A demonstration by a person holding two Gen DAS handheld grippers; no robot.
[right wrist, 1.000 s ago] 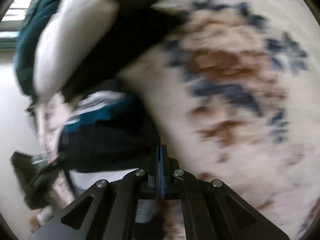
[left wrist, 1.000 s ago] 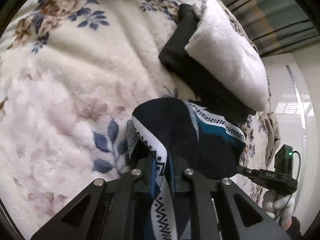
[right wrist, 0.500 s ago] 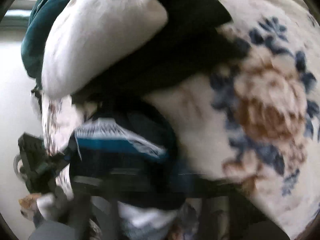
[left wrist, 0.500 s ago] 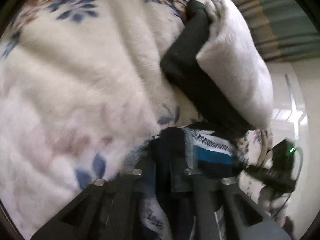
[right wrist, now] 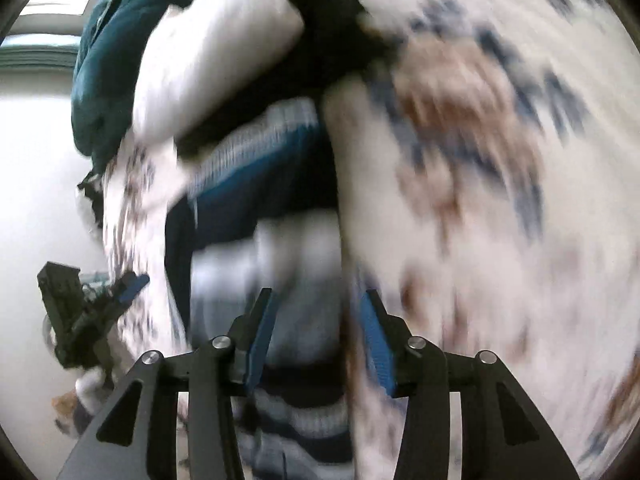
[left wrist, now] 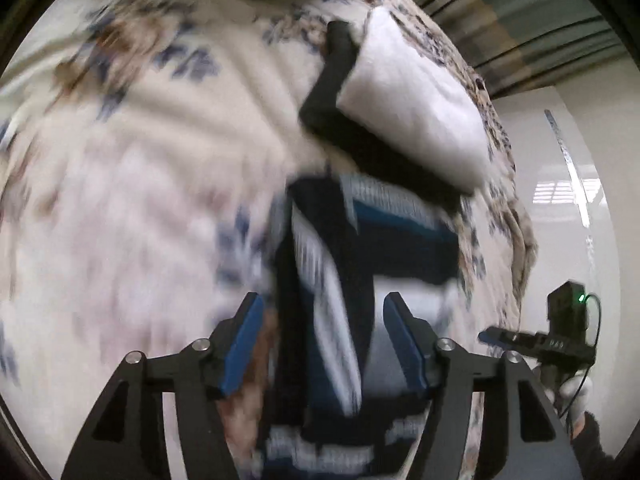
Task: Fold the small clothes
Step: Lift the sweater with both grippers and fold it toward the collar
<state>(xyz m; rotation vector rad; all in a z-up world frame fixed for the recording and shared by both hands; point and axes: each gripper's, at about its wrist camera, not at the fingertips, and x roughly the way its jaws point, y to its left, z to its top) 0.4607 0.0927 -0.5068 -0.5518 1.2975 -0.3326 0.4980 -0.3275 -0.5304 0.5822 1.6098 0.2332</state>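
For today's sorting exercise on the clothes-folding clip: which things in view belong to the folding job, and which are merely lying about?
Part of the job:
- patterned navy garment, between both pairs of jaws
- left gripper, open
- right gripper, open

Lying about:
- white folded item
- black folded item beneath it
- teal fabric
- floral blanket underneath everything

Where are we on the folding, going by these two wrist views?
Done, by the look of it: a white folded piece lies on a black one on the floral blanket. In hand: nothing. The left tongs and right tongs are both open over the patterned navy garment. Left: blur hides whether its fold is finished, and it isn't on the stack yet.
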